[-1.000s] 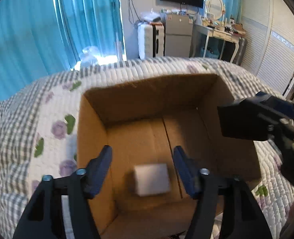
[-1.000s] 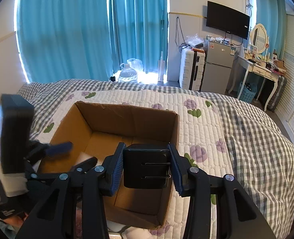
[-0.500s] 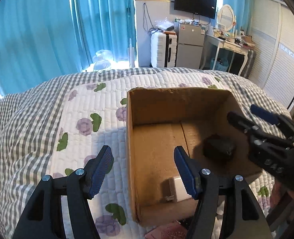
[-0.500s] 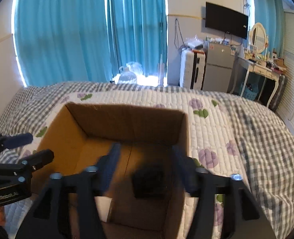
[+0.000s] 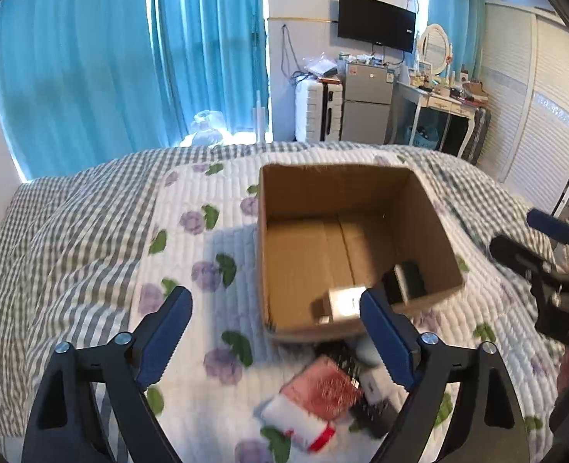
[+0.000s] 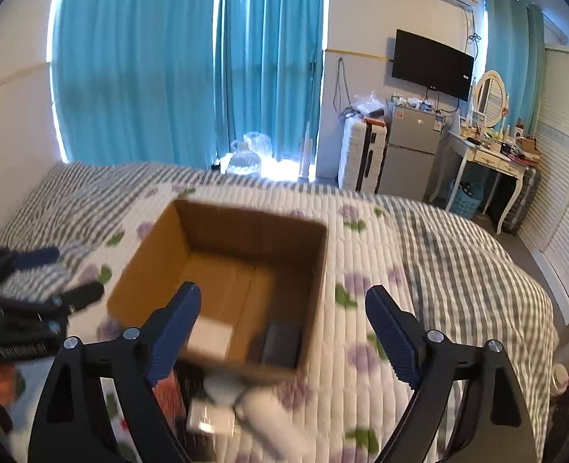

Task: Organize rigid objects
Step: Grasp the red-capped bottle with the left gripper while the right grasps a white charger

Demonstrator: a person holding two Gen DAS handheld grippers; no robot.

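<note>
An open cardboard box (image 5: 346,185) stands on the quilted bed; it also shows in the right wrist view (image 6: 245,220). Inside lie a white block (image 5: 342,303) (image 6: 211,337) and a black block (image 5: 409,277) (image 6: 282,343). My left gripper (image 5: 276,337) is open and empty, near the box's front left corner. My right gripper (image 6: 282,333) is open and empty, above the box's near edge. A red-and-white item (image 5: 315,397) and other small items (image 6: 222,397) lie on the quilt in front of the box.
The floral and checked quilt (image 5: 91,239) covers the bed. Blue curtains (image 6: 191,69), a white suitcase (image 6: 361,154), a small fridge (image 6: 411,154) and a dressing table (image 6: 488,158) stand beyond the bed's far edge.
The right gripper opened and the black block dropped into the box. Both grippers pulled back and up from the box; the left one also shifted left. The white block stays inside.
</note>
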